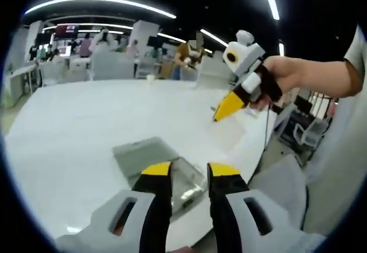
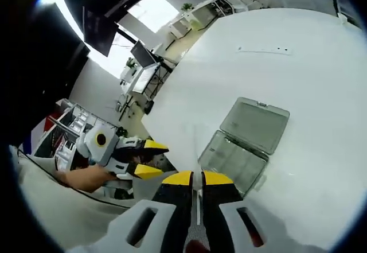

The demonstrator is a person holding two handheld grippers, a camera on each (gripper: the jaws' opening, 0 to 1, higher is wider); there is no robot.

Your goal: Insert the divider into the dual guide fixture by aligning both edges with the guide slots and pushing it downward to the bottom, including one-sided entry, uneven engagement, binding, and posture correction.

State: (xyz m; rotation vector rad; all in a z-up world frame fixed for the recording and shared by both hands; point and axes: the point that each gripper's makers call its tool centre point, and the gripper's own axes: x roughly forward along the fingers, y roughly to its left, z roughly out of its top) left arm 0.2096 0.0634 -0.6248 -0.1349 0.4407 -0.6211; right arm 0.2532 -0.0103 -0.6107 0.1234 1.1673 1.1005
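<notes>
Left gripper (image 1: 190,172): we hold it over the table edge, jaws apart, nothing between them. Right gripper (image 2: 192,178): jaws nearly closed on a thin clear divider (image 2: 195,150), raised above the table (image 2: 321,63). Beyond both, a clear box (image 2: 243,141) lies with its lid flat open. People stand far off.

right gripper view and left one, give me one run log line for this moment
phase: pre-insertion | right gripper: shut on clear divider, above table | left gripper: open, holding nothing | hinged clear case: open on table
</notes>
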